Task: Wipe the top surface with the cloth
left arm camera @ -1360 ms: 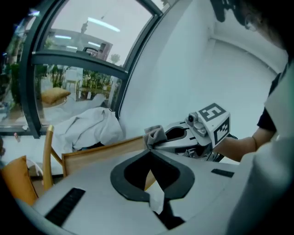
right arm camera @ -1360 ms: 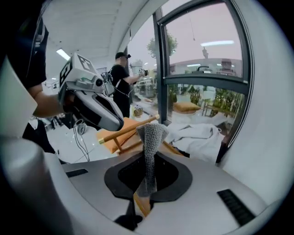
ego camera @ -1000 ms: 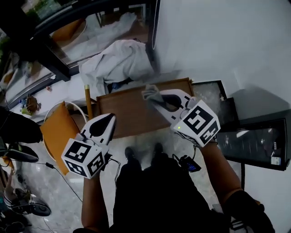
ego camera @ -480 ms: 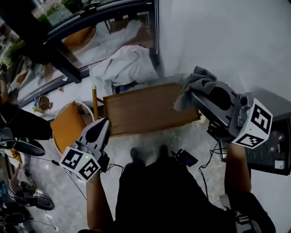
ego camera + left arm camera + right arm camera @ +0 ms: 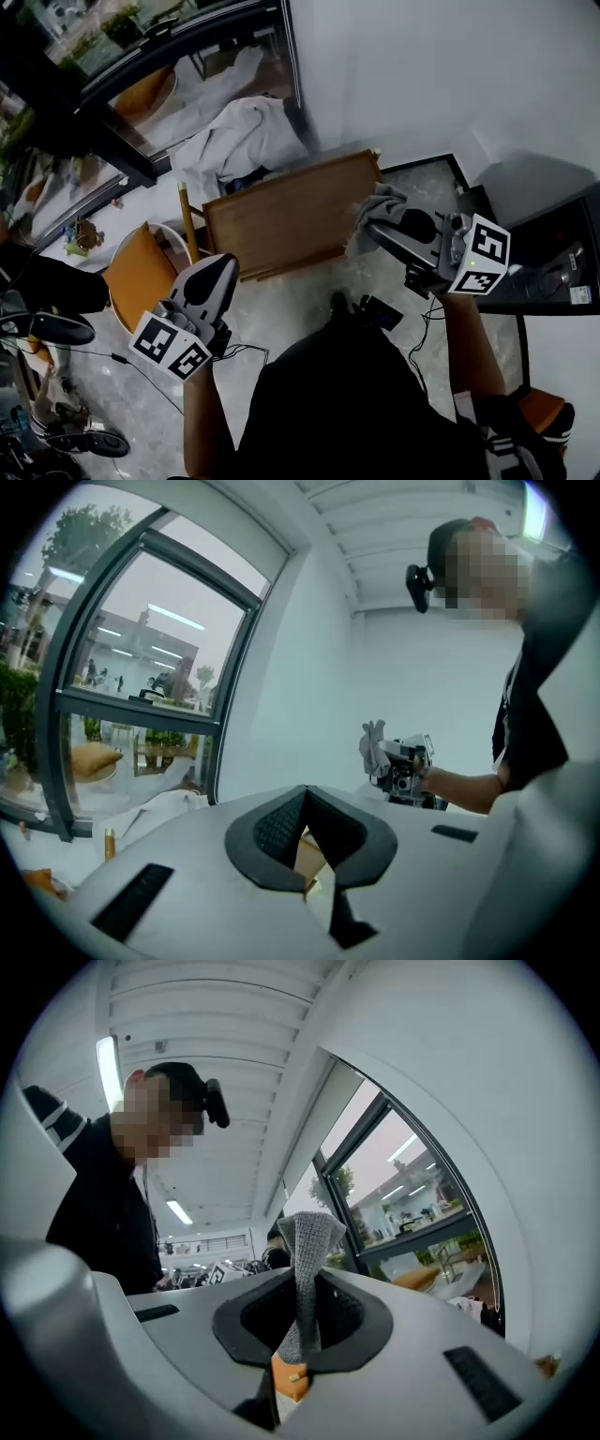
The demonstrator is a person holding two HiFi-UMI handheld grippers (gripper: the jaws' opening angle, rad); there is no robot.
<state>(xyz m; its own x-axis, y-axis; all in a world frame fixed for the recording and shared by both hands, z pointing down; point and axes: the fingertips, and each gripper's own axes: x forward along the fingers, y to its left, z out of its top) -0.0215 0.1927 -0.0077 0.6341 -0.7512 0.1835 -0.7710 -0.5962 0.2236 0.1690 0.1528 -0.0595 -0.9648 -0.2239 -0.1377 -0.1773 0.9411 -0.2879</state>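
Nearest you, your left claw (image 5: 217,265) hangs empty with its jaws together. Your right claw (image 5: 373,228) is clamped on the soft grey knitted cloth (image 5: 377,204), held by the right end of the flat brown rectangular wooden counter (image 5: 281,217). Wiping looks not yet begun, so lower the limp cloth flat onto the smooth wood and sweep across.

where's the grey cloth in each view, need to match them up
Head view: cloth right of centre, at the right gripper's tip.
Left gripper view: small, right of centre, on the right gripper.
Right gripper view: centre, pinched between its jaws.
Shared landmark: the dark window frame.
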